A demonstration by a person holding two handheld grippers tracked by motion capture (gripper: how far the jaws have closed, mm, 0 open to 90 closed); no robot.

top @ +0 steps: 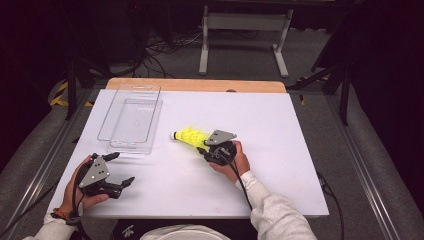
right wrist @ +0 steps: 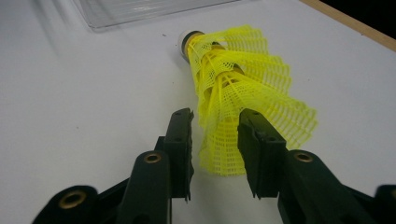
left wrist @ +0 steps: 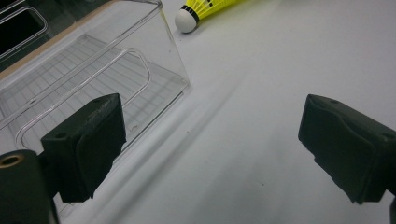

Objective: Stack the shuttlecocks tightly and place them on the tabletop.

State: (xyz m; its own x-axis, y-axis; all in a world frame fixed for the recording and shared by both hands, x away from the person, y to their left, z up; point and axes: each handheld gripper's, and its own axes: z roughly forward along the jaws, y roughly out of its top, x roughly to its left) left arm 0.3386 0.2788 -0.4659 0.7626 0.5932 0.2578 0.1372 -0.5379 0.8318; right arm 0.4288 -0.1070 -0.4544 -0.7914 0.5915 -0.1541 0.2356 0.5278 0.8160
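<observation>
- Jaws of my right gripper (right wrist: pixel 215 140) stood partly apart around the wide skirt end of a stack of yellow shuttlecocks (right wrist: pixel 243 93); in the right gripper view a slim gap showed at each pad, so I could not call it a grip.
- Shuttlecocks lay on their side on the white table (top: pixel 280 125), nested one in another, white cork tip (right wrist: pixel 184 39) pointing away from my right gripper toward the clear tray.
- From the high view I saw the stack (top: pixel 191 135) near the middle of the table, my right gripper (top: pixel 207 148) at its skirt end with the hand wrapped behind it.
- A clear plastic tray (top: pixel 131 119) sat to the left of the shuttlecocks, well apart from them, its far end close to the table's wooden back edge (top: pixel 195 84).
- My left gripper (top: pixel 120 169) rested near the front left corner, jaws spread wide with nothing between them.
- Through the left gripper view I saw the tray's near corner (left wrist: pixel 180 79) just ahead, the cork tip (left wrist: pixel 186 19) beyond it.
</observation>
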